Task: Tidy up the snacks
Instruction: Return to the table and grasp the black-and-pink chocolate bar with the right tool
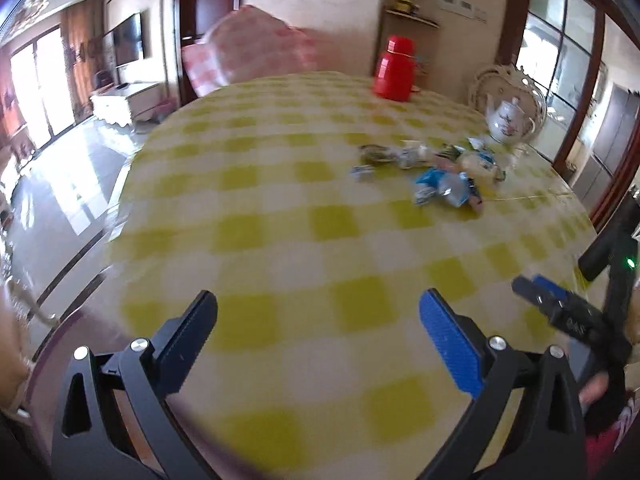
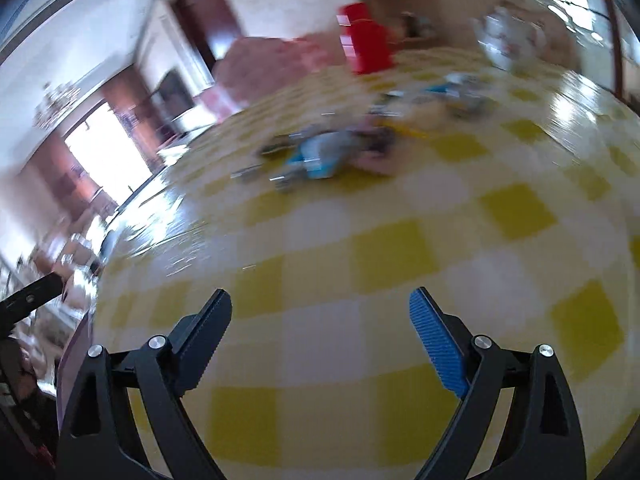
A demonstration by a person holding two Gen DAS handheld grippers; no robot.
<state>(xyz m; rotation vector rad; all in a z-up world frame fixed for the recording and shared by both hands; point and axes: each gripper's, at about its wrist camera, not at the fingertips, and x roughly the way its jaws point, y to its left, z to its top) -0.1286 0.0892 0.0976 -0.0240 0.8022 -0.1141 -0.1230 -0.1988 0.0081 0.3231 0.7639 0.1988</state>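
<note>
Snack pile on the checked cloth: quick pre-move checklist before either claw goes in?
1. Left claw open and empty: ok, only cloth shows between its fingers.
2. Right claw open and empty: ok, same.
3. Snack pile in view of both cameras: ok, loose wrappers scattered mid-table.
4. Path to the pile: ok, bare checked tablecloth lies between both claws and the snacks.
5. Breakables near the pile: not ok, the teapot stands just behind it; the red flask stands farther back.
6. Target container for the snacks: cannot tell, none is visible.
7. Right wrist view sharpness: not ok, heavily blurred.
</note>
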